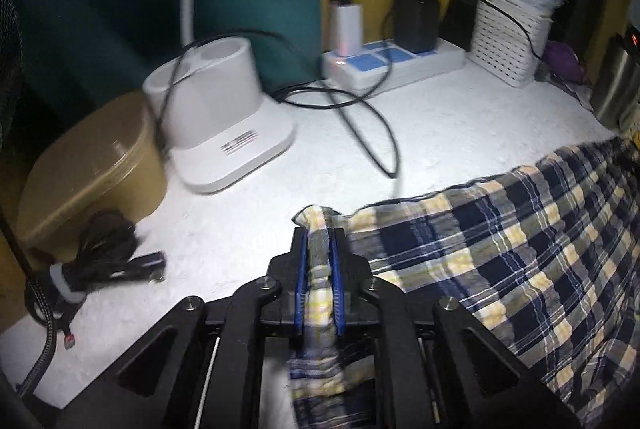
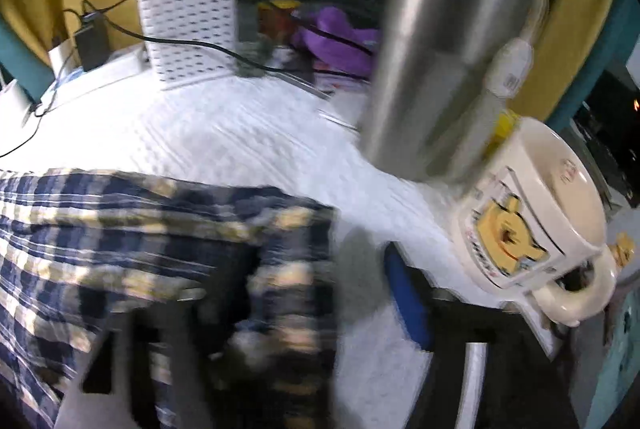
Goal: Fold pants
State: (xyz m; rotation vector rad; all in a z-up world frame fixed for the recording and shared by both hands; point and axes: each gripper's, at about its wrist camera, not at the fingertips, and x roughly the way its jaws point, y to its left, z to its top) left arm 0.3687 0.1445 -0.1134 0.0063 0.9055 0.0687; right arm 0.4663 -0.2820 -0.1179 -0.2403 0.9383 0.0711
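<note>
Gripping a bunched edge of the plaid pants [image 1: 500, 253], the left gripper [image 1: 319, 277] is clamped. Right gripper [image 2: 320, 289]: fingers spread, pants over the left finger.

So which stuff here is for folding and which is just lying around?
For the job: pants, left gripper shut on them, right gripper.

Just lying about: power strip, white basket, steel flask, mug, brown box, cable bundle.

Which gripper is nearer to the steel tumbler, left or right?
Right. The right gripper is just below and beside the steel tumbler; the left gripper holds the plaid pants far across the table.
</note>
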